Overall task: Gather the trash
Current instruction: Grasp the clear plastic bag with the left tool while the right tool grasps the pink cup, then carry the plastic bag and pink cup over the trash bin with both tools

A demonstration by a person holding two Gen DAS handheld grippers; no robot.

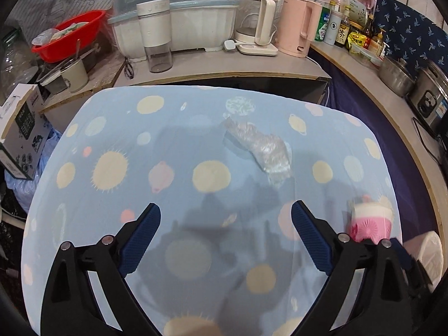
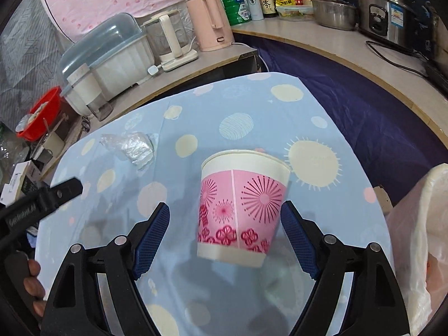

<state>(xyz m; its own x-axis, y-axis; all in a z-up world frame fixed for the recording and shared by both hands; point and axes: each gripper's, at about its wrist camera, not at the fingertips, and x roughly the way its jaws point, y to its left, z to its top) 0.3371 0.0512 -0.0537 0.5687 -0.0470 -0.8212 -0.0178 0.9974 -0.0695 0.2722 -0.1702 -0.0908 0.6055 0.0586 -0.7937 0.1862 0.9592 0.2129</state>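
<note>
The right gripper stands wide open and holds nothing: in its own view the pink-and-white paper cup sits upright on the cloth between the two blue pads, nearer the pad at 3 o'clock, with a clear gap to the pad at 9 o'clock (whether the near pad grazes the cup wall cannot be told). The left gripper is likewise spread wide and empty, its pads over bare blue cloth with pale dots and suns. From the left view, the crumpled clear plastic wrap lies on the cloth at about 1 o'clock, well beyond the fingertips, and the cup shows blurred at 3 o'clock just outside the right-hand finger. In the right view the wrap lies at 10 o'clock from the cup, well apart from it, and the black tip of the left gripper enters at 9 o'clock with a hand on its handle at 8 o'clock. A white bag-lined bin stands off the cloth's edge at 3 o'clock. Beyond the cloth, at 12 o'clock, a counter carries a covered dish rack, a glass kettle and a pink kettle.
</note>
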